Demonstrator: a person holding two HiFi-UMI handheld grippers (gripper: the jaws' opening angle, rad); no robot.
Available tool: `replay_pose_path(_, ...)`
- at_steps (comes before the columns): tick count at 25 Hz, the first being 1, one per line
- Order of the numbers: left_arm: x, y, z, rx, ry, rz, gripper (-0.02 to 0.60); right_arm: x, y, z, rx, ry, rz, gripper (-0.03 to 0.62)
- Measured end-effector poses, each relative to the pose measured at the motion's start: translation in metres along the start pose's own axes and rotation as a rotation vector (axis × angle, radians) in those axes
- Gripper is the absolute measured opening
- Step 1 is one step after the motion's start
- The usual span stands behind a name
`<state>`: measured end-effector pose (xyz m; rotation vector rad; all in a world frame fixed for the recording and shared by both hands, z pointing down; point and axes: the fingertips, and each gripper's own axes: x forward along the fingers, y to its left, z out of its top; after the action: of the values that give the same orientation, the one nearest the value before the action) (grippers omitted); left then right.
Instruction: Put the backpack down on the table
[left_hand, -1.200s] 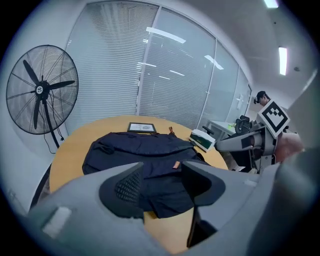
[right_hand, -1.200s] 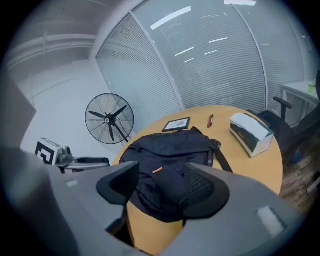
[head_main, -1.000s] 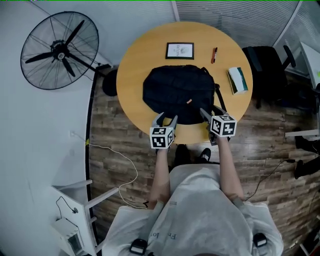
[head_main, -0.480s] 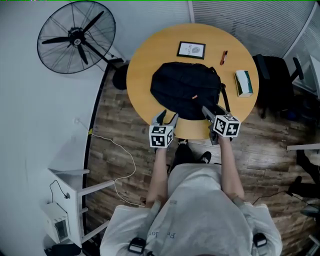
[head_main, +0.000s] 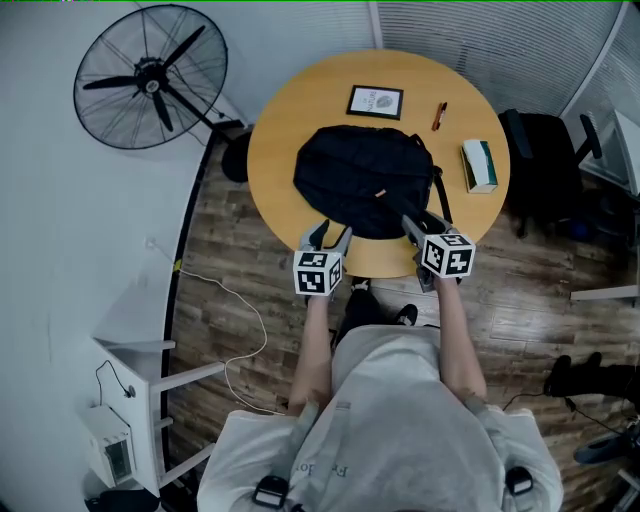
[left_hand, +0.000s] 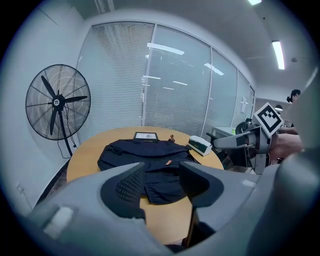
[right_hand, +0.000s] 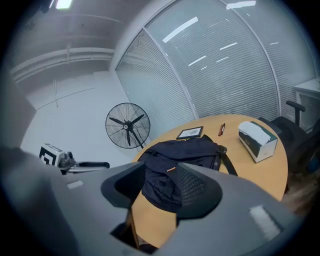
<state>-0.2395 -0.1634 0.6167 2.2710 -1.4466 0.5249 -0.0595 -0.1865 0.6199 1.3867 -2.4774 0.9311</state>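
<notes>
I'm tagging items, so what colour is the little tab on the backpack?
Orange. The tab on the dark backpack shows best in the right gripper view.

Round wooden table (head_main: 275, 150) in front of me, with the black backpack (head_main: 365, 180) lying flat on it toward my edge. Past it there's a small framed picture (head_main: 375, 102), a reddish pen (head_main: 438, 116) right of that, and a white-and-green box (head_main: 479, 166) by the right rim.
</notes>
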Motion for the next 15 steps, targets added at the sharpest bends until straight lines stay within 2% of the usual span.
replay_pose_path(12, -0.001, -0.012, 0.004, 0.007, -0.031, -0.018, 0.012, -0.008, 0.000, -0.002, -0.039, 0.005, 0.022, 0.054)
replay_pose_path(15, -0.002, -0.014, 0.002, -0.005, -0.034, -0.028, 0.000, -0.010, -0.002, -0.006, -0.037, 0.005, 0.026, -0.002)
